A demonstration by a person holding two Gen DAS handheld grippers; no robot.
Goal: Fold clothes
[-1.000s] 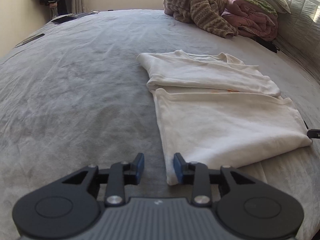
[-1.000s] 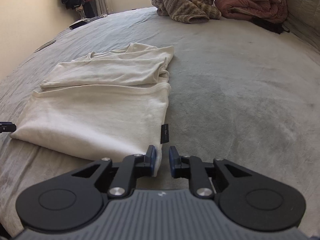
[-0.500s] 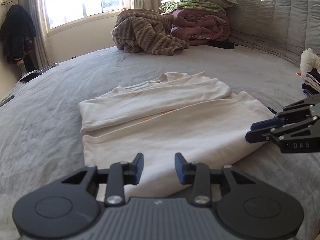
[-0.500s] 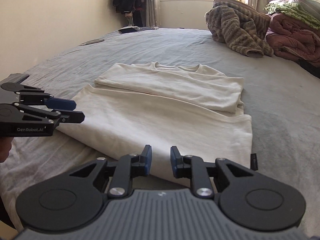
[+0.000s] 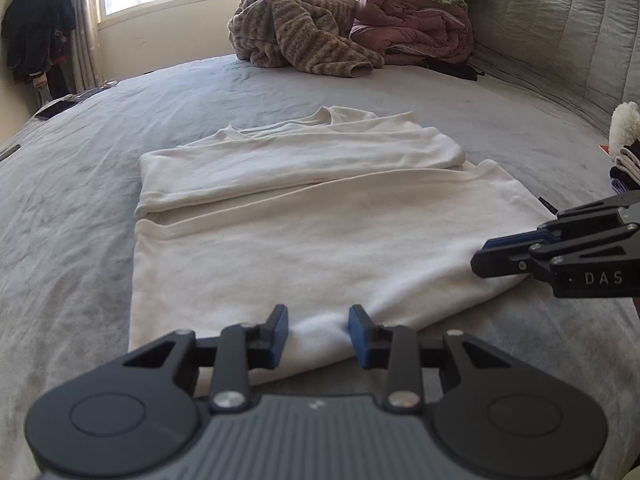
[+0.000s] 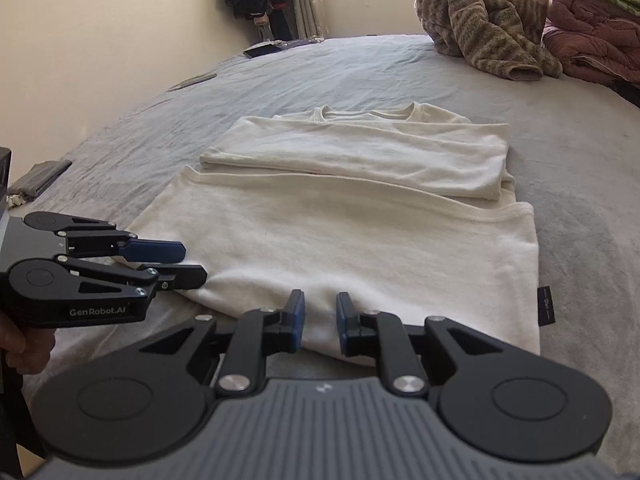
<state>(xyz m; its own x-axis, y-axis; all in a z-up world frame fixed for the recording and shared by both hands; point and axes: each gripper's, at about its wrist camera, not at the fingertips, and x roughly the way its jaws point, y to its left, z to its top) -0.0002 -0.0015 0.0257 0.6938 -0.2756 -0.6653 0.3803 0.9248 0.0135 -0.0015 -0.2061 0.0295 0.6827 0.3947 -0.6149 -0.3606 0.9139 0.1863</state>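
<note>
A white T-shirt [image 5: 320,240] [image 6: 360,240] lies folded flat on the grey bed [image 5: 80,240], its sleeves and collar folded over at the far end. My left gripper [image 5: 318,332] [image 6: 194,263] sits at the shirt's near edge toward its left corner, open, with a raised bit of cloth between its blue pads. My right gripper [image 6: 320,320] [image 5: 480,256] is at the same near edge further right. Its jaws are closing, with a pucker of cloth between them; I see no firm pinch.
A brown striped blanket [image 5: 300,40] and a pink quilt [image 5: 412,28] are piled at the far end, by the padded headboard [image 5: 560,40]. A small stack of folded clothes [image 5: 624,152] lies at the right edge. A dark phone [image 5: 56,108] lies far left.
Both grippers have swung in from the shirt's outer sides to its near edge and now stand close together. The right jaws have narrowed. The shirt has not moved.
</note>
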